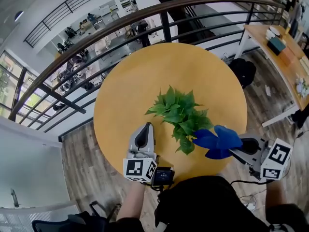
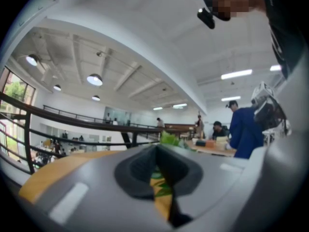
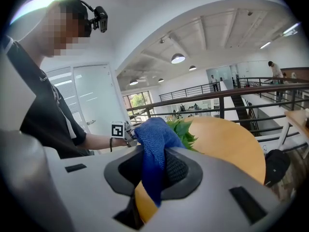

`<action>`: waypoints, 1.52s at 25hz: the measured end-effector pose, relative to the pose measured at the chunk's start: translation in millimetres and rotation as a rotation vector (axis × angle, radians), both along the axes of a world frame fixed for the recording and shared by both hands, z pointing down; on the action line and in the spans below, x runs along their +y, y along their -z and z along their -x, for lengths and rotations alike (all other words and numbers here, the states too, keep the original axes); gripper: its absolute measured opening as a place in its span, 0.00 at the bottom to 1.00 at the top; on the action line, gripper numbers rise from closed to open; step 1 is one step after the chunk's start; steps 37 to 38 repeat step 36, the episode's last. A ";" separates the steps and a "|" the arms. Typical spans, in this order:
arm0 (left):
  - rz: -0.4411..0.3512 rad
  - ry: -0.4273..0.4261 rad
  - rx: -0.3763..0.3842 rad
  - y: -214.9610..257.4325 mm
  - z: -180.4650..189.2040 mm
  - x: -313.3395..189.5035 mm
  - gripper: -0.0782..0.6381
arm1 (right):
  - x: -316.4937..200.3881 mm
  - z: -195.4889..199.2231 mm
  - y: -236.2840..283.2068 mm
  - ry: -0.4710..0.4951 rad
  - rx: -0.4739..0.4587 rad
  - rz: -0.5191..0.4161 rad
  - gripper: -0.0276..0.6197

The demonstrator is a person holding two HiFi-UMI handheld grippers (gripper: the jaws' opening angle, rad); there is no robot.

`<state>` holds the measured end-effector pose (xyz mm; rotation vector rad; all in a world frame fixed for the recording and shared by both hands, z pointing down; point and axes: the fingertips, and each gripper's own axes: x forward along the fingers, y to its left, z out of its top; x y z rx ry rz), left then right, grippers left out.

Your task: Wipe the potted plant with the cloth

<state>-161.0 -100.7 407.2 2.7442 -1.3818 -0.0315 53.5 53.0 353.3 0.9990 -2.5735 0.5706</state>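
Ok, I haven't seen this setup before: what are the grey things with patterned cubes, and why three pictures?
There is no robot here: a person holds a hand-operated gripper in each hand. The head view comes from a camera on the person's head, looking down. The other two come from cameras riding on each gripper, looking along its fingers. On the round yellow table stands a potted plant. The right gripper pinches a blue cloth, held beside the plant's leaves. The left gripper sits just in front of the plant, its fingers almost together with nothing between them. The patterned cubes are parts of the grippers.
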 end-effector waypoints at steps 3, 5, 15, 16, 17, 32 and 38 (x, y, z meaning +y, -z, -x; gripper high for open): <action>-0.022 0.016 0.019 13.2 3.5 5.0 0.11 | -5.5 -13.5 25.0 -0.074 -0.005 -0.108 0.16; -0.037 0.027 0.027 22.1 5.7 9.5 0.11 | -15.5 -28.7 40.0 -0.180 -0.002 -0.210 0.16; -0.041 0.140 0.065 43.9 28.5 30.7 0.11 | -41.6 -70.5 23.3 -0.477 0.081 -0.320 0.16; -0.036 0.153 0.070 44.7 32.7 33.3 0.11 | -41.5 -70.3 21.9 -0.478 0.091 -0.325 0.16; -0.033 0.164 0.076 45.6 36.7 35.3 0.11 | -41.5 -70.3 21.8 -0.481 0.099 -0.333 0.16; -0.055 0.187 0.118 65.0 36.0 50.1 0.11 | -23.7 -87.1 56.6 -0.493 0.026 -0.378 0.16; -0.053 0.181 0.121 63.9 39.1 53.0 0.11 | -20.2 -78.9 58.6 -0.482 0.027 -0.387 0.16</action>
